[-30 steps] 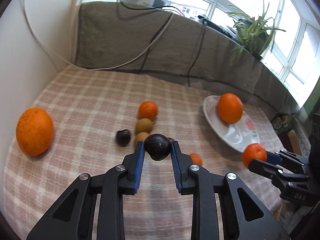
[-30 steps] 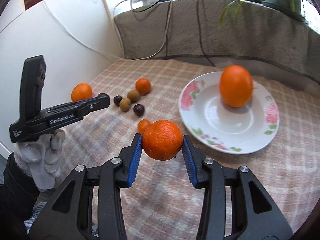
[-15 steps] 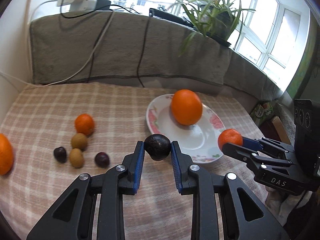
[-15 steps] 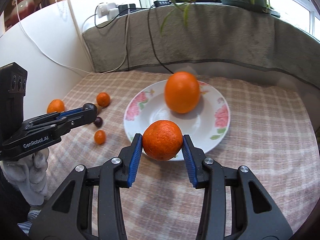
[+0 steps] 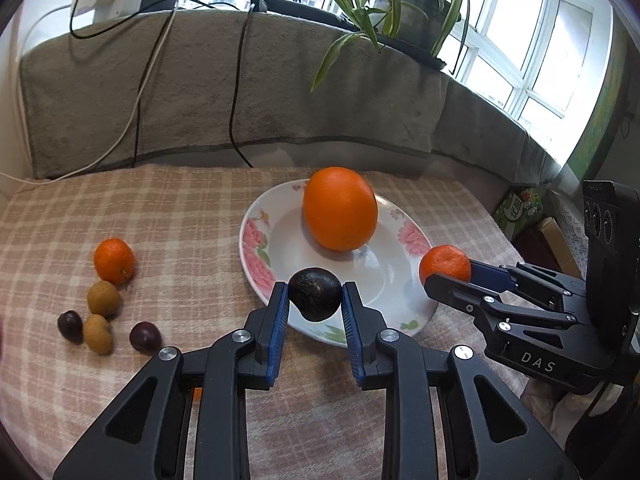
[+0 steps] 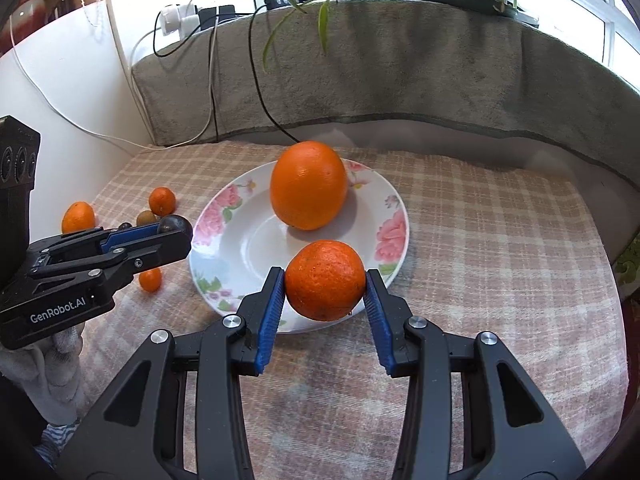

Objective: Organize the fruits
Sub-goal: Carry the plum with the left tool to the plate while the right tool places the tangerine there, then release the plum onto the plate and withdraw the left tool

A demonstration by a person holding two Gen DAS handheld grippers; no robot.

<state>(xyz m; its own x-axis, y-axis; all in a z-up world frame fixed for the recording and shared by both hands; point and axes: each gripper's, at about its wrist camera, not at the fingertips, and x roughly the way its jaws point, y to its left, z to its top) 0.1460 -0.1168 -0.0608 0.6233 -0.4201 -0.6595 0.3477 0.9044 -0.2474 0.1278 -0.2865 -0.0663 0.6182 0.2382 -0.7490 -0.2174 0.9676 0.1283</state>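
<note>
Over the white flower-rimmed china plate [image 6: 394, 236], where a large smooth orange [image 6: 308, 184] sits toward the far side, the left gripper [image 5: 315, 300] clamps a dark round plum [image 5: 315, 294] above its near-left rim and the right gripper [image 6: 325, 284] clamps a small mandarin [image 6: 325, 280] above its near edge.

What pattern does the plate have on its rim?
Pink flowers with green leaves on white, around the plate rim. The right wrist view shows it best.
</note>
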